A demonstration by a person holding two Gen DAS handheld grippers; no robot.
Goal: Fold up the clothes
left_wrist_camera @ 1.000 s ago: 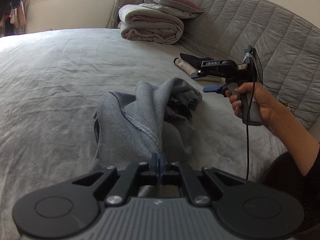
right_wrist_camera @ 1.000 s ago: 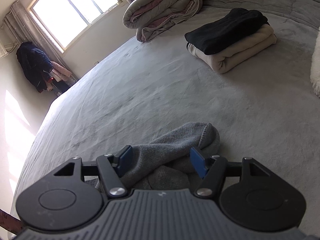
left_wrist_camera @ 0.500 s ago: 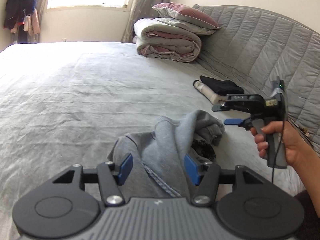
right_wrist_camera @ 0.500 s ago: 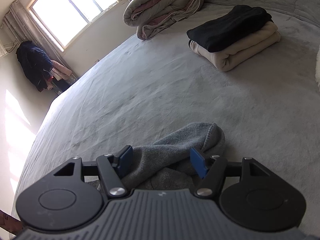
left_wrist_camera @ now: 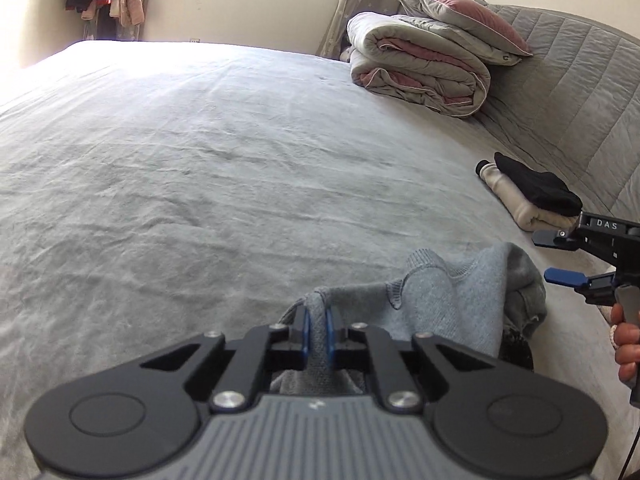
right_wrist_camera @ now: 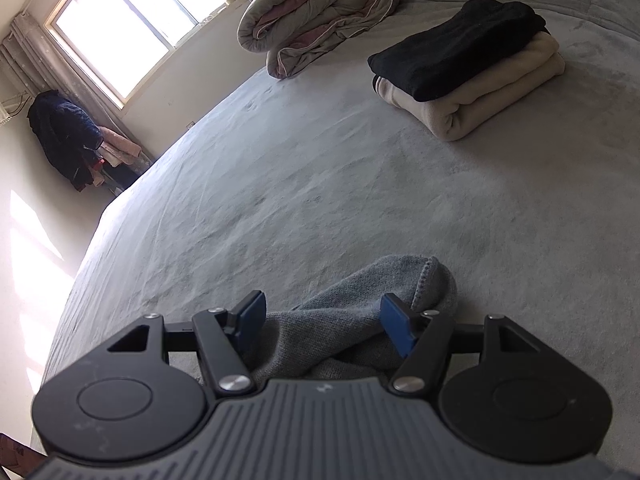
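Left gripper (left_wrist_camera: 316, 334) clamps a fold of grey sweater (left_wrist_camera: 452, 304) — bunched lower centre on bed (left_wrist_camera: 200, 168). Right gripper (right_wrist_camera: 324, 320) gapes over it. Soft, limp knit — best pinched at hem or shoulder seams.

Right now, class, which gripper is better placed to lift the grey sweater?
Left gripper: its fingers are shut on the grey sweater. The right gripper is open, gripping nothing.

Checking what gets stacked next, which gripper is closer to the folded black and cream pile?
Right gripper, open just short of the folded pile; left gripper sits farther back, clamping the grey sweater.
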